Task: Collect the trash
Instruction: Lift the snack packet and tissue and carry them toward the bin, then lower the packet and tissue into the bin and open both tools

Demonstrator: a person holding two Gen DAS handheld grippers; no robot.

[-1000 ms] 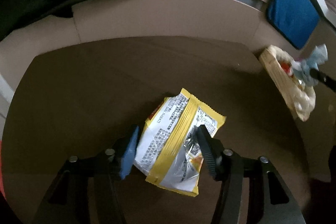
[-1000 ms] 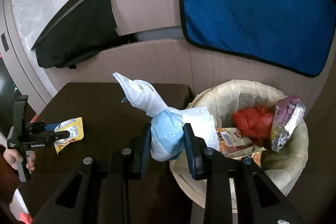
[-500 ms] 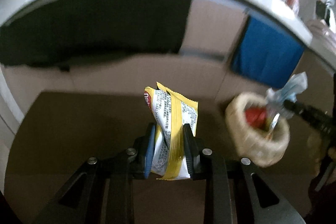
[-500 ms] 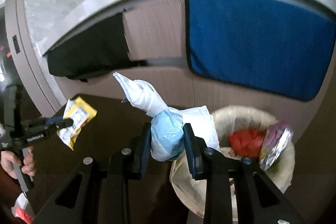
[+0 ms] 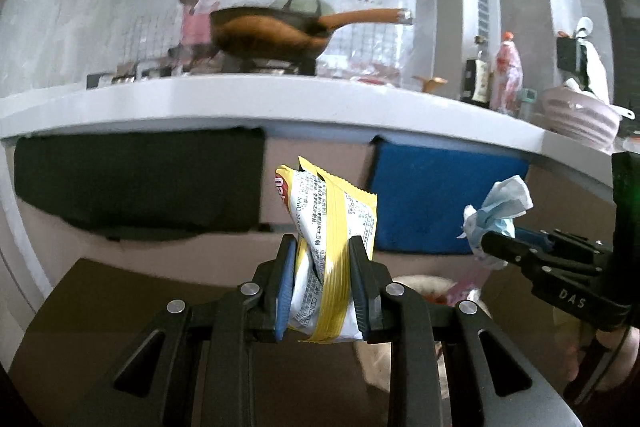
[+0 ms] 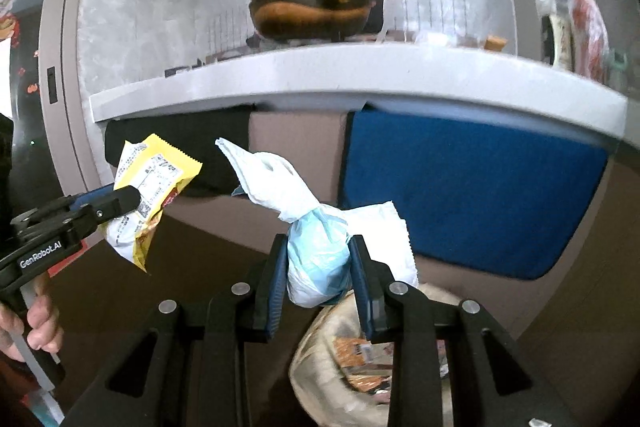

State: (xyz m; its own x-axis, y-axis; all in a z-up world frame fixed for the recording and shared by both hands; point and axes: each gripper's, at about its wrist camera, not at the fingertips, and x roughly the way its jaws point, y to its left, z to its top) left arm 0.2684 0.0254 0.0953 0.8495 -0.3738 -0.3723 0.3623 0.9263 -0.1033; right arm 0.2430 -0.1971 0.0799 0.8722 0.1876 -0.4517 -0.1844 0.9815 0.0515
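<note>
Gripping a yellow snack wrapper [image 5: 332,259], left gripper [image 5: 323,281] raised; right gripper [image 6: 319,277] clamps a blue-white tissue wad [image 6: 316,255] above the half-hidden lined bin [image 6: 320,367].

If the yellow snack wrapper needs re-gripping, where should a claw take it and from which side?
Grip the yellow snack wrapper across its creased, folded middle, where the left claw already pinches it. Come from the lower end, with one pad on each flat face: the empty film is thin, and its open corners would likely slip.
</note>
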